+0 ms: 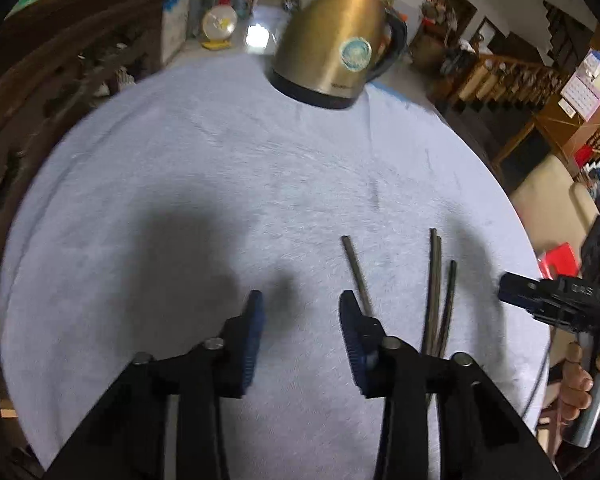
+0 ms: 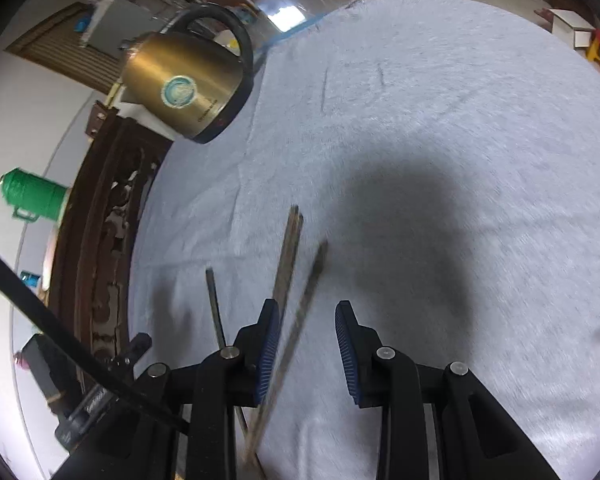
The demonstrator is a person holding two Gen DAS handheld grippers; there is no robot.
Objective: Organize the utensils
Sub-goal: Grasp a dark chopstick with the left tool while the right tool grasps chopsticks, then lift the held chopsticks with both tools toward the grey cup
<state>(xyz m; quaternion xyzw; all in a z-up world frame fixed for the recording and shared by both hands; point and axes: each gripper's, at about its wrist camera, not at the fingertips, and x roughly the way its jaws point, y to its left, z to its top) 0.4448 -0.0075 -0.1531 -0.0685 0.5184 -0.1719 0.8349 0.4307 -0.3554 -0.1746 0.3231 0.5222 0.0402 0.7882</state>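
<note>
Several dark, thin chopsticks lie on a pale cloth-covered table (image 1: 220, 168). In the left wrist view a single chopstick (image 1: 357, 272) runs behind the right finger of my left gripper (image 1: 302, 312). That gripper is open, with only bare cloth between its blue pads. A bundle of three chopsticks (image 1: 436, 292) lies further right. In the right wrist view my right gripper (image 2: 306, 324) hovers open over the sticks. One chopstick (image 2: 310, 280) slants down through the gap close to the left pad, apparently lying on the cloth. A pair of chopsticks (image 2: 290, 248) runs behind that left finger, and the single chopstick (image 2: 215, 308) lies left of it.
A brass-coloured electric kettle (image 1: 332, 40) (image 2: 180, 88) stands at the far edge of the table. A carved dark wooden chair back (image 2: 104, 248) borders the table's left side. A hand (image 1: 580, 380) grips the other tool's handle at the right edge. Room furniture surrounds the table.
</note>
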